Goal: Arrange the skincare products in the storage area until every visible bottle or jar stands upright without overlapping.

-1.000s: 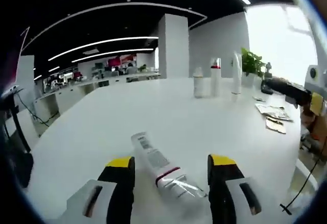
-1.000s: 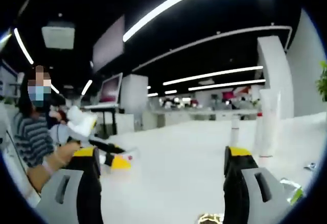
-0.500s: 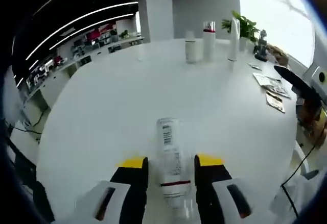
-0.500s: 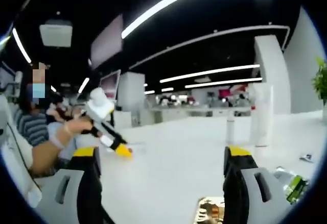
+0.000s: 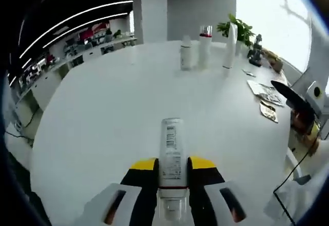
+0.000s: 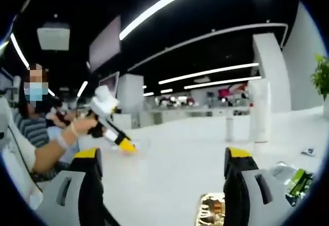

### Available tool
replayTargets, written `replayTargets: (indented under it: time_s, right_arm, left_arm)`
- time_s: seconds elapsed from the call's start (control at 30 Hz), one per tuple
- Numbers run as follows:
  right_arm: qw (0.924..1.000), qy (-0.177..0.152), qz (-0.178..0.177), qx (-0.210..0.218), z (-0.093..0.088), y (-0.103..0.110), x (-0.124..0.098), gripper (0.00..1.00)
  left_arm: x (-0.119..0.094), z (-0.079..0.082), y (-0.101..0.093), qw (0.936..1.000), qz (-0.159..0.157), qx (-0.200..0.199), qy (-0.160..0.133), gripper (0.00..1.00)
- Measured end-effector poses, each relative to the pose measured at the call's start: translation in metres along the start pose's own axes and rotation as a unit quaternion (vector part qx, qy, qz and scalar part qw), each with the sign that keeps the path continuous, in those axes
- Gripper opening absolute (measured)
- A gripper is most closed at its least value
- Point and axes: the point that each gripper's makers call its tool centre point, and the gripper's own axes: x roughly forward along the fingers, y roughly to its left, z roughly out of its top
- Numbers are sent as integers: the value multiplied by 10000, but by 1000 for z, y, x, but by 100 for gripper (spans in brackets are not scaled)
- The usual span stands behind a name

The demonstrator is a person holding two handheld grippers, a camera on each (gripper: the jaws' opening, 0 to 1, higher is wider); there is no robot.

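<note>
A white tube bottle (image 5: 171, 151) with a barcode label and a thin red band lies lengthwise between the yellow-tipped jaws of my left gripper (image 5: 172, 165), which is shut on it. Far across the white round table (image 5: 103, 113) stand a short white bottle (image 5: 186, 56), a red-banded bottle (image 5: 205, 47) and a tall white tube (image 5: 229, 45), all upright and close together. My right gripper (image 6: 162, 159) hangs open above the table with nothing between its jaws. In the right gripper view, the left gripper (image 6: 117, 135) is in a hand at the left, and the tall tube (image 6: 259, 110) stands to the right.
Flat sachets and papers (image 5: 264, 96) lie near the table's right edge, and a potted plant (image 5: 237, 29) stands behind the bottles. A patterned packet (image 6: 211, 215) and a green packet (image 6: 298, 182) lie close to my right gripper. A person in a striped sleeve (image 6: 31, 131) sits at the left.
The left gripper's jaws have drawn in from either side of the lying tube bottle and now press on it. The right gripper stays open, its view barely shifted.
</note>
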Motion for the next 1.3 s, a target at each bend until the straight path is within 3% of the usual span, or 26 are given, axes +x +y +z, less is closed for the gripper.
replayTargets:
  time_s: [0.07, 0.2, 0.23, 0.37, 0.4, 0.47, 0.63, 0.7, 0.83, 0.87, 1.03, 1.2, 1.3]
  right_arm:
    - [10000, -34, 21, 34, 1, 2, 2, 98]
    - [9999, -92, 53, 105, 4, 4, 5, 97]
    - [9997, -157, 90, 175, 8, 7, 9, 97]
    - [9987, -309, 225, 348, 17, 14, 19, 95]
    - [9982, -359, 251, 418, 19, 15, 22, 95]
    - [9962, -441, 309, 685, 23, 18, 27, 94]
    - [9839, -594, 672, 1544, 39, 33, 51, 94]
    - [9764, -643, 806, 1896, 44, 36, 64, 93]
    - [9659, -578, 976, 2329, 46, 41, 79, 88]
    - [9657, -565, 989, 2332, 45, 41, 85, 88]
    - [9577, -462, 1152, 2597, 44, 51, 103, 84]
    - [9554, -346, 1228, 2664, 41, 58, 113, 79]
    - [9510, -232, 1337, 2777, 38, 64, 119, 69]
  left_arm:
    - [-8, 11, -5, 9987, -251, -70, -437, 21]
    - [-18, 24, -15, 9941, -466, -147, -966, 21]
    - [-27, 34, -21, 9884, -645, -189, -1364, 21]
    - [-33, 35, -24, 9819, -325, 43, -1866, 21]
    - [-35, 37, -27, 9786, -298, 222, -2026, 21]
    - [-36, 41, -26, 9730, -166, 184, -2295, 21]
    - [-40, 45, -37, 9574, 164, 511, -2839, 21]
    - [-44, 49, -45, 9479, 239, 679, -3102, 21]
    - [-46, 49, -51, 9424, 349, 725, -3246, 21]
    - [-49, 52, -51, 9351, 483, 795, -3421, 21]
    - [-54, 52, -60, 9261, 651, 944, -3593, 21]
    - [-54, 51, -68, 9236, 584, 1050, -3639, 21]
    - [-53, 50, -74, 9212, 586, 1133, -3676, 21]
